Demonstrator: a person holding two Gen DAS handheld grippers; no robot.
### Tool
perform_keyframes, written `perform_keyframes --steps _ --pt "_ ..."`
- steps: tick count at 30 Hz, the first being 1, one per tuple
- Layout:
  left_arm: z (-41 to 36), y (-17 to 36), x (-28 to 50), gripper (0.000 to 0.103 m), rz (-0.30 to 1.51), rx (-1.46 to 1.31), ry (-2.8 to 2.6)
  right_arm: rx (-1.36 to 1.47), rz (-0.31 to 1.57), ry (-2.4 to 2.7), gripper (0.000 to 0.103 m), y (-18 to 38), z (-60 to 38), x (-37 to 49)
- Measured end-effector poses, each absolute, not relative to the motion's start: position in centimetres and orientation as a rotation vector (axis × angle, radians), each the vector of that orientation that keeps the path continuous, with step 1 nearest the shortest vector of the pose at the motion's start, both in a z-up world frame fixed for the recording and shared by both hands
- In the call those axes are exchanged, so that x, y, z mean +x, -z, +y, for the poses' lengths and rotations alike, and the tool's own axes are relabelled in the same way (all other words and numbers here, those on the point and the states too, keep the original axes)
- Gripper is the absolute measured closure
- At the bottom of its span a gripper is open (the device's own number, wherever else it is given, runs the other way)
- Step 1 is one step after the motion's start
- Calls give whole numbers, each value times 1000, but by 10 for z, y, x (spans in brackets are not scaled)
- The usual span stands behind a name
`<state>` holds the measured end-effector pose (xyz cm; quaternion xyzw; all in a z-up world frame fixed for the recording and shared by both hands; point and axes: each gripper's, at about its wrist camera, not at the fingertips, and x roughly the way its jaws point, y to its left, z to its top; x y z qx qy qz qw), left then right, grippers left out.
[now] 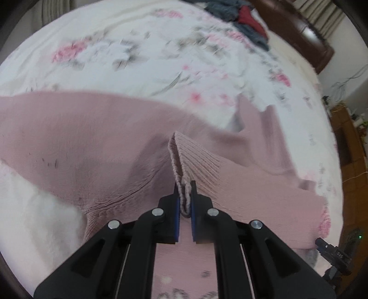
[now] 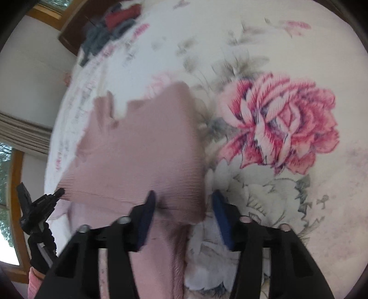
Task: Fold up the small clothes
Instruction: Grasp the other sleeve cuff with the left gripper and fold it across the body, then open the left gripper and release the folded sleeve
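My left claw (image 1: 185, 195) is pinching the ribbed hem of the dusty-pink knitted garment (image 1: 92, 142); my right claw (image 2: 181, 202) is hanging released above the floral quilted bedspread (image 2: 276, 128).

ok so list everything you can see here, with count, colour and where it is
knit garment: one, dusty pink, spread on the bed, ribbed edge lifted
bed cover: one, white with pink flowers and grey leaves, under the garment
clothes pile: one heap, grey-blue and red, far end of the bed
headboard: one, dark brown, behind the pile
curtains: pale beige, at the window on the left of the right wrist view
wooden furniture: brown, beside the bed at the right edge of the left wrist view
left hand-held gripper: one, black with blue pads, shut on the garment's ribbed edge
right hand-held gripper: one, black with blue pads, open over the garment's corner
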<state>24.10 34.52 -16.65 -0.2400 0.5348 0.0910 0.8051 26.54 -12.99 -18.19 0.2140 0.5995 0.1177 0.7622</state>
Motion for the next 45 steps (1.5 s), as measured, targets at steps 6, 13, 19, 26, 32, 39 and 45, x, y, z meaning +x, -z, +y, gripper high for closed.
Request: perform_keyframes --steps 6,13,19,26,32,39,45 --pt "352 204 245 96 1221 -472 -234 379 1319 -207 67 193 -123 265" --pt "355 177 241 86 1175 -387 -283 302 1305 -188 63 173 -113 265" --pt "324 137 234 74 1067 -329 -184 274 1215 -296 52 129 -77 262" --pt "291 194 246 75 1218 -311 -124 191 1341 -289 53 175 -37 270" --pt "288 215 246 73 1233 -266 -96 186 1340 -260 53 196 -37 268" --pt "309 209 240 74 1233 -386 -62 173 1359 -237 44 193 -28 272" --pt "369 156 193 51 1104 -409 -105 187 1286 -369 43 140 2 252"
